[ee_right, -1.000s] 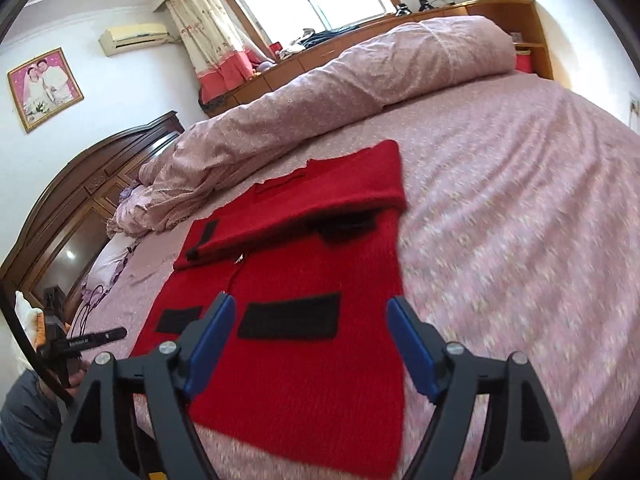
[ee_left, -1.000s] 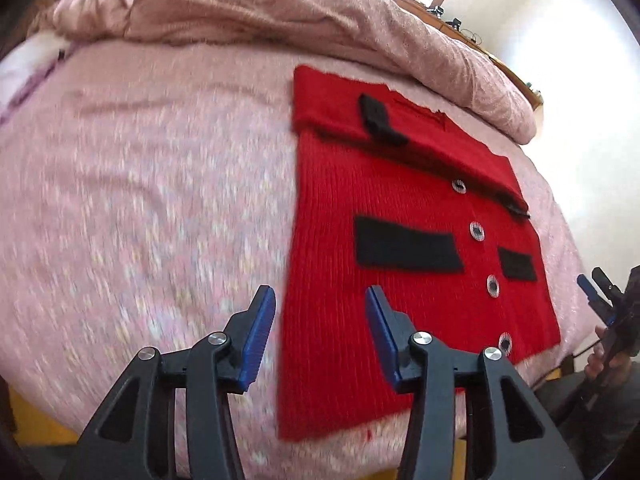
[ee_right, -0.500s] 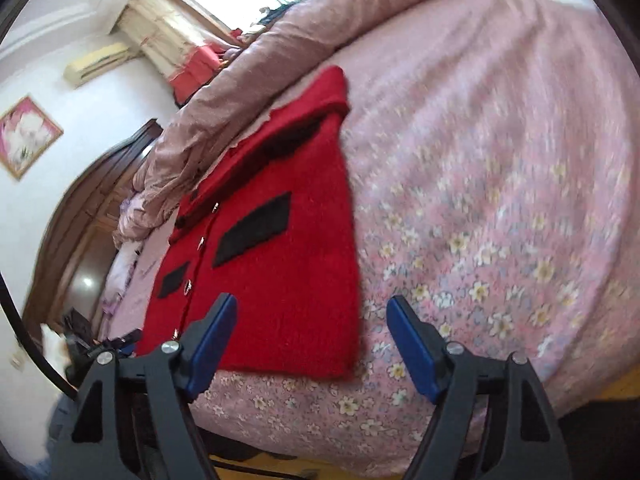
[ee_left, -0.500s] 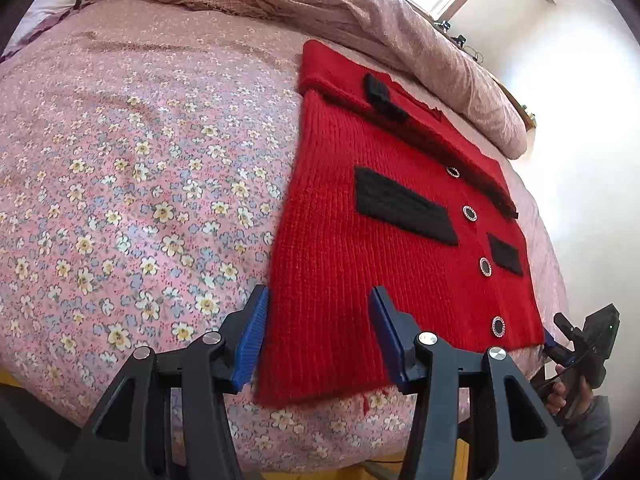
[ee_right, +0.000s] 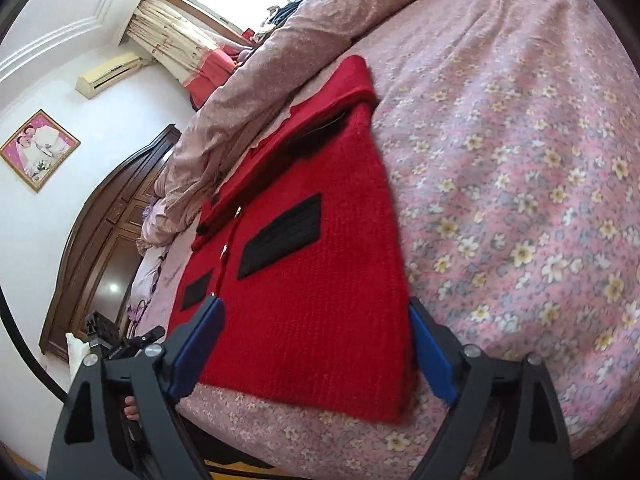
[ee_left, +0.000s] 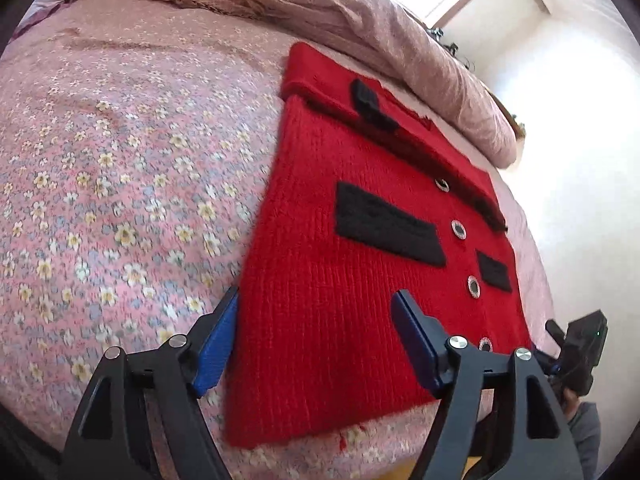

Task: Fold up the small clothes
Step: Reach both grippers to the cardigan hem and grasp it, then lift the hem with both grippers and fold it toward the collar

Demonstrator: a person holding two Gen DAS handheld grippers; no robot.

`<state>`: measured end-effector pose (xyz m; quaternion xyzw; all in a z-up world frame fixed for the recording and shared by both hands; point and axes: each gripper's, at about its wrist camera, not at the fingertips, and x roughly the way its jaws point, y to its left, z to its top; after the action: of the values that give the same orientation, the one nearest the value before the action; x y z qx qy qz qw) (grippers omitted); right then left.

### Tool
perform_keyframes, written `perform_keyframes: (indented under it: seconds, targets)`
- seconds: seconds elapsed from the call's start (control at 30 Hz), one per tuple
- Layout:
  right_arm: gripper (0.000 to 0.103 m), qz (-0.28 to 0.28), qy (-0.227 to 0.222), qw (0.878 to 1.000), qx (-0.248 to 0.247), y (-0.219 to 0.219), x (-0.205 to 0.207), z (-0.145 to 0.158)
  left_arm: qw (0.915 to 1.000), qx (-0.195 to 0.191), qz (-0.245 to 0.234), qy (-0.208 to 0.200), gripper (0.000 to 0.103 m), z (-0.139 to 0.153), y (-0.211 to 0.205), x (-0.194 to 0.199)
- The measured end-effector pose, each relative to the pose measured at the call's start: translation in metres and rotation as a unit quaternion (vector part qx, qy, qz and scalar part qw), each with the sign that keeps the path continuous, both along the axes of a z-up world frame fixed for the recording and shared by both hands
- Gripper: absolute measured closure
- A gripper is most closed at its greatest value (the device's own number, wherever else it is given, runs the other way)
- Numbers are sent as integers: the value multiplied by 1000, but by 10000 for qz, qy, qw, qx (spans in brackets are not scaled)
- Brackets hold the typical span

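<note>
A small red knitted cardigan (ee_left: 328, 280) with black pocket patches and round buttons lies flat on the bed, its far part folded over. It also shows in the right wrist view (ee_right: 320, 280). My left gripper (ee_left: 316, 336) is open, its blue fingers straddling the cardigan's near left corner just above the hem. My right gripper (ee_right: 316, 344) is open, its fingers straddling the near right corner. Neither holds anything.
The bed has a pink flowered sheet (ee_left: 100, 200), whose near edge runs just below the hem. A rolled pink quilt (ee_left: 320, 8) lies behind the cardigan. A dark wooden wardrobe (ee_right: 100, 248) stands at the left. The other gripper (ee_left: 580, 356) shows at the right edge.
Both grippers have moved down and closer to the cardigan's near hem, each now straddling a bottom corner. The jaws stay open. The cardigan has not moved.
</note>
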<state>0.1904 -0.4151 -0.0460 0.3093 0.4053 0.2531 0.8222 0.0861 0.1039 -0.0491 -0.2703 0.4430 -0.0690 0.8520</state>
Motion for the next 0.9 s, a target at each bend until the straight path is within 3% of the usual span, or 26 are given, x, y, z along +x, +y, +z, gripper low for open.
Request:
perform_keyframes:
  seconds: [0.2, 0.37, 0.47, 0.5, 0.6, 0.63, 0.67, 0.73, 0.8, 0.9]
  targets:
    - [12, 102, 67, 9984, 559, 0, -15, -3, 9976, -651, -183, 128, 34, -4, -9, -22]
    - [15, 29, 125, 9982, 588, -1, -11, -4, 9974, -711, -102, 43, 34, -5, -10, -19]
    - [24, -59, 168, 9981, 587, -3, -9, -7, 9955, -941, 57, 4, 35, -7, -5, -16]
    - [32, -98, 194, 9981, 579, -4, -9, -8, 9954, -955, 108, 7, 36, -7, -4, -16]
    - [58, -305, 358, 9968, 651, -13, -10, -15, 9965, -781, 276, 81, 58, -7, -1, -18]
    - [67, -364, 425, 9959, 714, -17, -11, -18, 9967, -736, 333, 115, 70, -8, 1, -18]
    - [72, -436, 536, 9940, 845, -21, -11, -23, 9965, -703, 417, 168, 82, -9, 3, -19]
    - [84, -447, 746, 9896, 1143, -26, -9, -32, 9951, -771, 566, 270, 93, -14, 10, -21]
    - [87, -387, 857, 9867, 1328, -26, -8, -37, 9932, -939, 612, 300, 96, -17, 15, -22]
    - [87, -302, 856, 9885, 1212, -19, -8, -36, 9942, -860, 576, 306, 99, -16, 14, -23]
